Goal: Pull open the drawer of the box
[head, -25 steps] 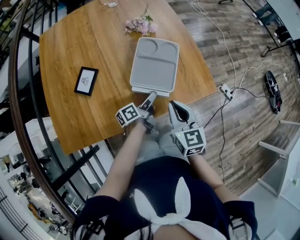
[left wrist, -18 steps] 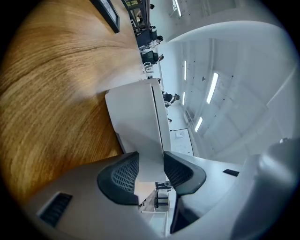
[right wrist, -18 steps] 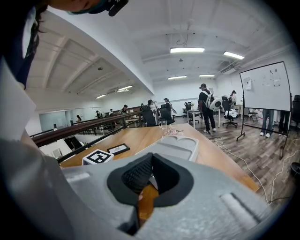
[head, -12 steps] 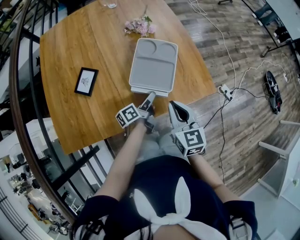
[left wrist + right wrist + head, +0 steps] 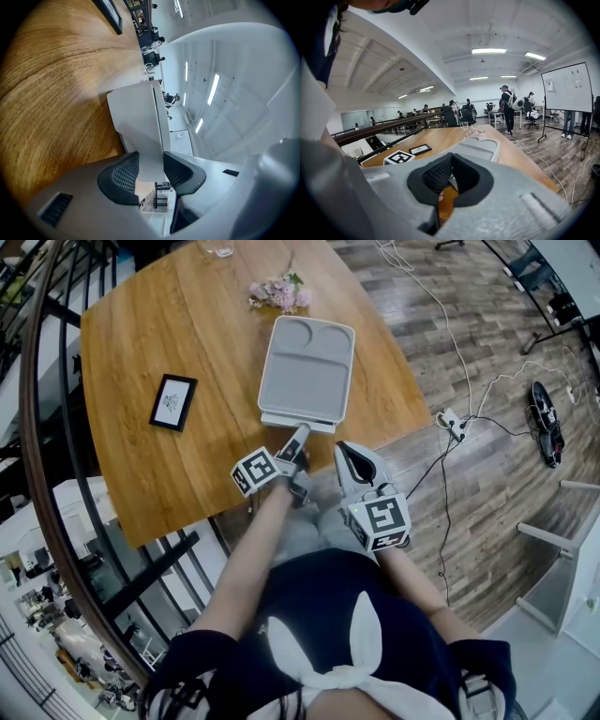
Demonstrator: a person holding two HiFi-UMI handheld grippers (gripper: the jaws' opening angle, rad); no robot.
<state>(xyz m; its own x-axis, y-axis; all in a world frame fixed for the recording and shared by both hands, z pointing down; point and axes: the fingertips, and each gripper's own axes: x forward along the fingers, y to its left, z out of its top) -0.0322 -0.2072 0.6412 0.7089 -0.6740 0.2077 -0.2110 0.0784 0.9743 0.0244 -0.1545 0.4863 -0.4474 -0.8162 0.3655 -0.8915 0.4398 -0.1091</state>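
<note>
A flat grey box (image 5: pixel 307 362) with a two-hollow tray top lies on the wooden table (image 5: pixel 169 324), its drawer front facing me. My left gripper (image 5: pixel 300 433) reaches level to the middle of that front edge. In the left gripper view its jaws have just been closing, and the dark pads (image 5: pixel 123 174) of the left gripper (image 5: pixel 151 166) press on both sides of the thin grey drawer lip (image 5: pixel 150 161), with the box (image 5: pixel 136 117) beyond. My right gripper (image 5: pixel 343 448) hovers off the table's near edge, shut (image 5: pixel 450 172) with nothing between its pads. How far the drawer stands out is hidden.
A small black picture frame (image 5: pixel 172 401) lies left of the box, pink flowers (image 5: pixel 279 292) and a glass (image 5: pixel 217 246) behind it. A dark curved railing (image 5: pixel 56 427) runs along the table's left side. Cables and a power strip (image 5: pixel 450 418) lie on the plank floor to the right.
</note>
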